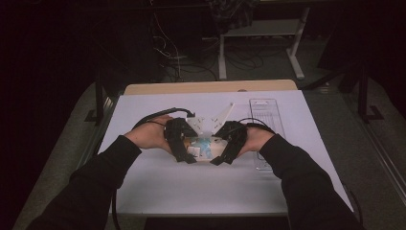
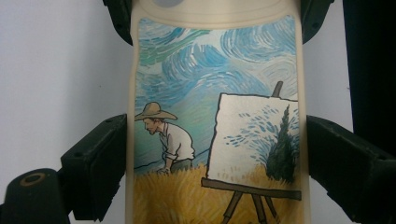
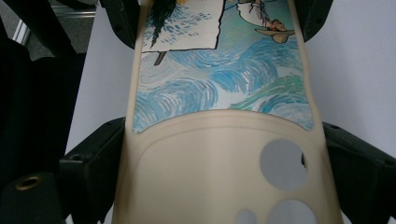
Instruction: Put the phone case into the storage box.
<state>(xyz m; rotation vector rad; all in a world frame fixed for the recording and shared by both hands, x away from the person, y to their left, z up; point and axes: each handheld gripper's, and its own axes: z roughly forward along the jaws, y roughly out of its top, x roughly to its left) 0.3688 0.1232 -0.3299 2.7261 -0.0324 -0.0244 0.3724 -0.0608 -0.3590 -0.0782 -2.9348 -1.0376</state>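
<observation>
A cream phone case (image 1: 205, 145) printed with a painter, an easel and a swirling blue sky lies at the middle of the white tabletop (image 1: 158, 182). My left gripper (image 1: 187, 157) is shut on the case, and in the left gripper view (image 2: 215, 154) its black pads press both long sides of the case (image 2: 215, 70). From the opposite end my right gripper (image 1: 218, 159) is shut on the same case. In the right gripper view (image 3: 223, 161) the case (image 3: 205, 154) shows its round camera cutouts (image 3: 282, 164) between the pads.
A clear plastic package (image 1: 265, 120) lies flat just right of the hands. A wooden table edge (image 1: 210, 87) runs along the back. Beyond it the dark floor holds cables and white desk legs (image 1: 297, 52).
</observation>
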